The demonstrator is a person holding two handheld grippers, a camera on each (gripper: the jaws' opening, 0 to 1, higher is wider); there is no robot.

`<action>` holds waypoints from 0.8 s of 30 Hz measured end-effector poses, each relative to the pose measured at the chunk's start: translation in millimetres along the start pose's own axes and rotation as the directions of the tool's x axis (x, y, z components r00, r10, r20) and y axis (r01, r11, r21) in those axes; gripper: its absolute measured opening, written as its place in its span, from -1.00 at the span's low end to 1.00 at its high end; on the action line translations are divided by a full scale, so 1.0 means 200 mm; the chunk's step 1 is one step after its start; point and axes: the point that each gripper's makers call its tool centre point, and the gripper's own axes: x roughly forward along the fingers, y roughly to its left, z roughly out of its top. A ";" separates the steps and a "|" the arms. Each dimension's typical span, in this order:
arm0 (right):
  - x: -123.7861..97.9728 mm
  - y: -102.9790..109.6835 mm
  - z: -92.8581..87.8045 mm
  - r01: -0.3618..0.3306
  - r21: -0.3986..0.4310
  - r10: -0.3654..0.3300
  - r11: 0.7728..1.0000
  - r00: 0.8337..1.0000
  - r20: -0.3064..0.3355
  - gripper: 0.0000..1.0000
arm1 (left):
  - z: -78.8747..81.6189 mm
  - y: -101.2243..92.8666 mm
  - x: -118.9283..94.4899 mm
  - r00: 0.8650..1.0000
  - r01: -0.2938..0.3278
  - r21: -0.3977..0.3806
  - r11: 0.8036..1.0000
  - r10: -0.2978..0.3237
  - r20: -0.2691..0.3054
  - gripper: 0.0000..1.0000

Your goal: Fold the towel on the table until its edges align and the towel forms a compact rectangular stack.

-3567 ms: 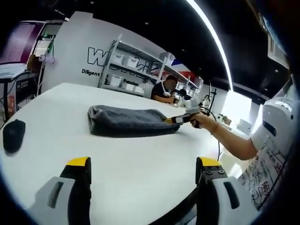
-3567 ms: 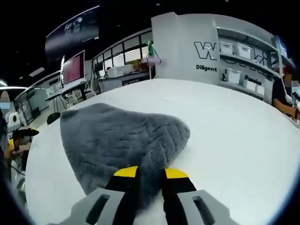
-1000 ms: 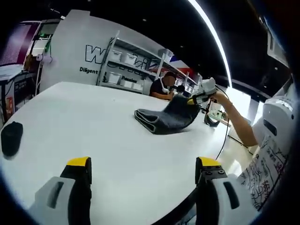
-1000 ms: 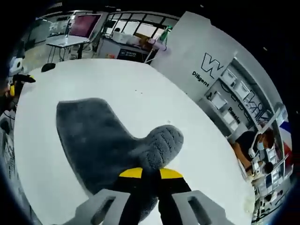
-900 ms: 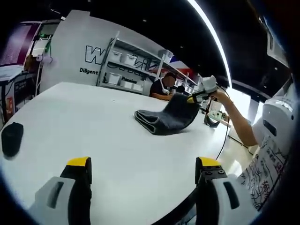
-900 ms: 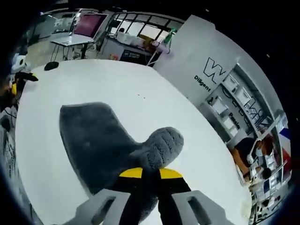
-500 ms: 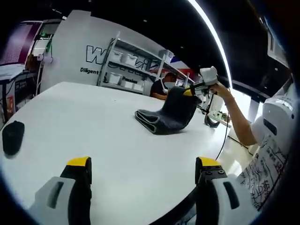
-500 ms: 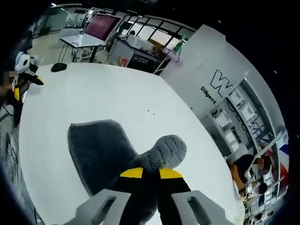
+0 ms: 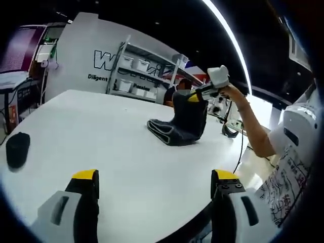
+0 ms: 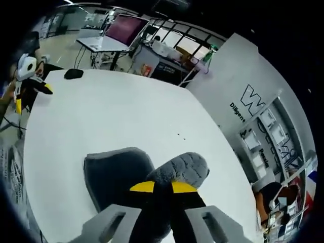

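White table [image 9: 101,131], towel [image 10: 174,172] between right fingers [image 10: 143,187].

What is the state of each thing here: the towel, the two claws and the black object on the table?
towel: partly folded, one end lifted off the table, the rest lying on it.
right claw: shut on the towel's raised end.
left claw: open, holding nothing.
black object: resting on the table, untouched.
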 end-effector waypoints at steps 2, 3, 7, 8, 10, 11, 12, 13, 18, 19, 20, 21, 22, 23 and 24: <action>0.03 0.04 0.04 -0.019 -0.009 0.019 1.000 1.000 0.013 -0.83 | 0.00 0.00 0.00 1.000 0.000 -0.001 1.000 0.000 0.003 0.92; 0.06 0.06 0.06 -0.035 -0.011 0.035 0.999 0.999 0.017 -0.83 | 0.00 0.00 0.00 1.000 0.000 0.000 1.000 0.000 0.003 0.92; 0.14 0.13 0.10 -0.069 -0.025 0.070 0.997 0.997 0.020 -0.82 | 0.00 -0.01 0.00 1.000 0.001 0.002 1.000 -0.001 0.004 0.92; 0.16 0.15 0.11 -0.079 -0.026 0.080 0.997 0.997 0.018 -0.82 | 0.00 -0.01 -0.01 1.000 0.000 0.002 1.000 0.000 0.003 0.92; 0.20 0.19 0.11 -0.097 -0.026 0.098 0.995 0.995 0.015 -0.82 | 0.00 -0.01 -0.01 1.000 0.000 0.001 1.000 0.000 0.003 0.92; 0.22 0.20 0.11 -0.107 -0.026 0.107 0.994 0.994 0.014 -0.82 | 0.00 -0.01 -0.01 1.000 -0.002 0.001 1.000 0.002 0.002 0.92; 0.24 0.23 0.11 -0.117 -0.025 0.117 0.993 0.993 0.014 -0.82 | 0.00 0.00 -0.02 1.000 -0.003 0.000 1.000 0.003 0.000 0.92; 0.25 0.24 0.11 -0.124 -0.026 0.125 0.992 0.992 0.014 -0.82 | -0.01 0.00 -0.02 1.000 -0.004 0.000 1.000 0.004 -0.002 0.92; 0.36 0.34 0.10 -0.169 -0.028 0.169 0.985 0.986 0.006 -0.82 | -0.01 0.02 -0.03 1.000 -0.020 -0.002 1.000 0.020 -0.009 0.92; 0.38 0.35 0.08 -0.171 -0.026 0.171 0.985 0.985 0.002 -0.81 | -0.01 0.03 -0.04 1.000 -0.022 -0.002 1.000 0.022 -0.007 0.92; 0.39 0.35 0.08 -0.172 -0.024 0.172 0.985 0.985 0.001 -0.81 | -0.01 0.03 -0.04 1.000 -0.023 -0.002 1.000 0.023 -0.006 0.92; 0.40 0.36 0.07 -0.177 -0.016 0.177 0.984 0.984 -0.003 -0.81 | 0.00 0.03 -0.04 1.000 -0.023 -0.003 1.000 0.023 -0.005 0.92; 0.41 0.38 0.06 -0.183 -0.009 0.183 0.983 0.983 -0.007 -0.80 | 0.00 0.03 -0.03 1.000 -0.022 -0.003 1.000 0.022 -0.003 0.92; 0.44 0.40 0.04 -0.195 0.008 0.195 0.981 0.981 -0.004 -0.79 | 0.00 0.02 -0.03 1.000 -0.020 -0.003 1.000 0.020 -0.003 0.92; 0.45 0.41 0.03 -0.204 0.015 0.204 0.979 0.979 -0.002 -0.78 | 0.00 0.02 -0.03 1.000 -0.019 -0.003 1.000 0.019 -0.005 0.92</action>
